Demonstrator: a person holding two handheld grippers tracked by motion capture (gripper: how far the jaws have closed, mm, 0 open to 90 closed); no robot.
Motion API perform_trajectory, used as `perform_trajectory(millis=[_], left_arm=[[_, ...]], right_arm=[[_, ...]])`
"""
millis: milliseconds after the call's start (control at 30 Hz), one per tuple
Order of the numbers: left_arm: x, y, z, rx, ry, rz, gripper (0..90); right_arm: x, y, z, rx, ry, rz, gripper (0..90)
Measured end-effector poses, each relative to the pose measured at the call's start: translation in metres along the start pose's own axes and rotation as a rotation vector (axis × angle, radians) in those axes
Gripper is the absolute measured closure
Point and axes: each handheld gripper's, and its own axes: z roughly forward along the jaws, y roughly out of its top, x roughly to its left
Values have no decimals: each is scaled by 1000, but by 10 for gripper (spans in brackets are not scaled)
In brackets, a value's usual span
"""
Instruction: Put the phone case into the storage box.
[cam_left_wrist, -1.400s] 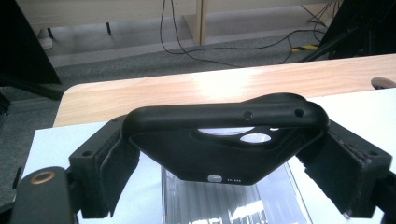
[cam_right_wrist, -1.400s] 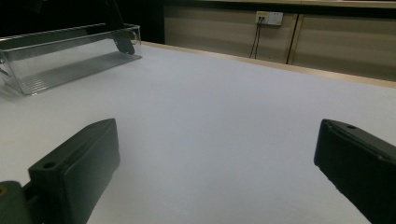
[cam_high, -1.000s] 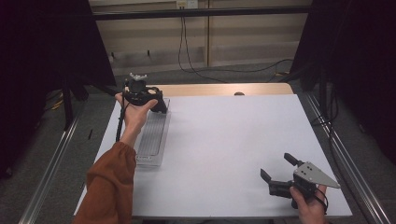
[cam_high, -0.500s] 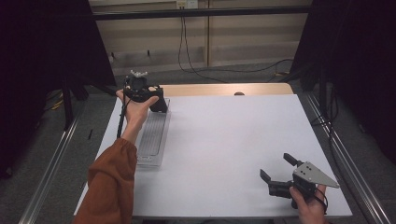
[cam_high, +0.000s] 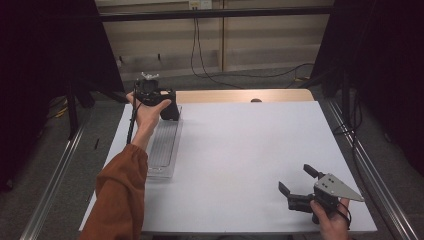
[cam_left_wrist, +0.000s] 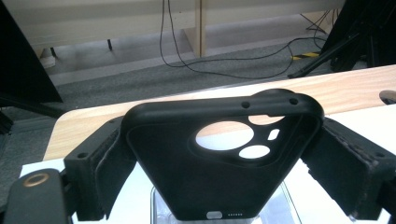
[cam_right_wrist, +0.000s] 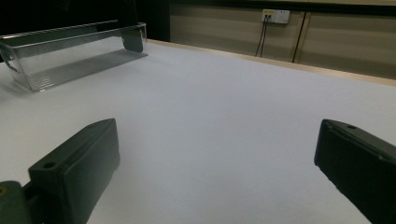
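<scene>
My left gripper hovers over the far end of a clear plastic tray at the table's left, shut on a black phone case. In the left gripper view the phone case is clamped by its side edges between both jaws, camera cut-outs toward the far end, with the left gripper above the tray. My right gripper rests near the front right corner, open and holding nothing. The right gripper has only bare white table between its jaws.
The white table ends in a wooden strip along the far edge. The long clear tray lies far off to the left in the right gripper view. Cables run over the floor behind the table.
The left gripper with the phone case has drifted slightly away from the person over the tray's far end. The right gripper has stayed still.
</scene>
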Motion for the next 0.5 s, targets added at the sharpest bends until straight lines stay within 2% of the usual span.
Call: perform_trajectory(millis=[133,267,333,500], left_arm=[[-2,2,2,0,1,22,122],[-3,1,5,-9,4,24,121],[-3,1,7,-6,-17,24,120],[-3,0,10,-19,-22,32,112]], right_arm=[[0,0,0,1,1,3,0],[0,0,0,1,2,1,0],[0,0,0,1,2,-1,0],[0,-1,0,1,3,-4,0]])
